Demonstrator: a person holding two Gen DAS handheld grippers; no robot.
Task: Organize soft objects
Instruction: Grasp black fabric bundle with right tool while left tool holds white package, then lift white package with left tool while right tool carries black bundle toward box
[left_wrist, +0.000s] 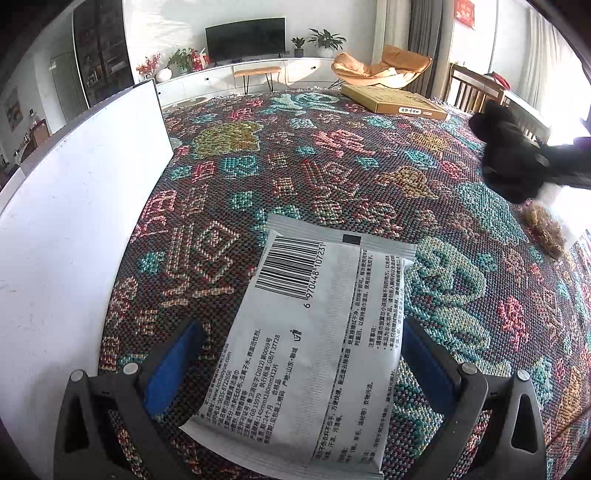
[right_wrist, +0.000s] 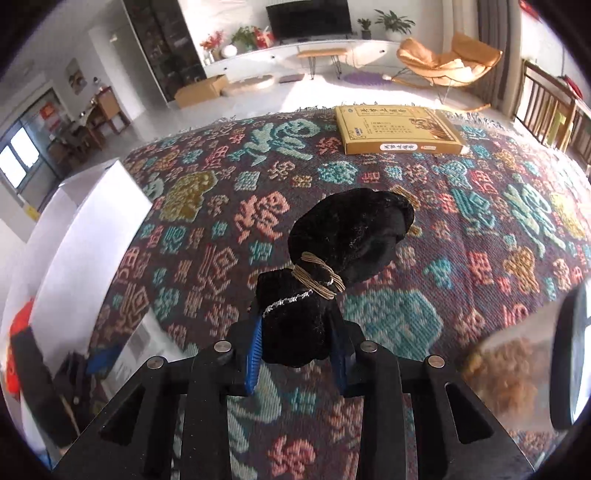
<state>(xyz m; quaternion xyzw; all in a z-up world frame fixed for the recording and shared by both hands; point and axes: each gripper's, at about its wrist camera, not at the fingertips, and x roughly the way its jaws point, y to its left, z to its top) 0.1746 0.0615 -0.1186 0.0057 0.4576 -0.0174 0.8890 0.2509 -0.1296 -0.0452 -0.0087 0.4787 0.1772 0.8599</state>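
A white wipes packet (left_wrist: 314, 332) with a barcode lies flat on the patterned cloth (left_wrist: 332, 166) between the blue pads of my left gripper (left_wrist: 303, 328). Its right edge reaches the right pad, a strip of cloth shows beside the left pad, and the packet is not squeezed. My right gripper (right_wrist: 297, 332) is shut on the neck of a black velvet pouch (right_wrist: 347, 236) tied with gold cord, held above the cloth (right_wrist: 369, 177). The same pouch (left_wrist: 509, 158) shows at the right of the left wrist view.
A white box (left_wrist: 74, 221) (right_wrist: 92, 221) stands along the left side. A flat yellow box (left_wrist: 395, 99) (right_wrist: 395, 129) lies at the cloth's far edge. A brown fluffy thing (left_wrist: 546, 232) (right_wrist: 506, 373) sits at the right, by a dark round object (right_wrist: 569, 354).
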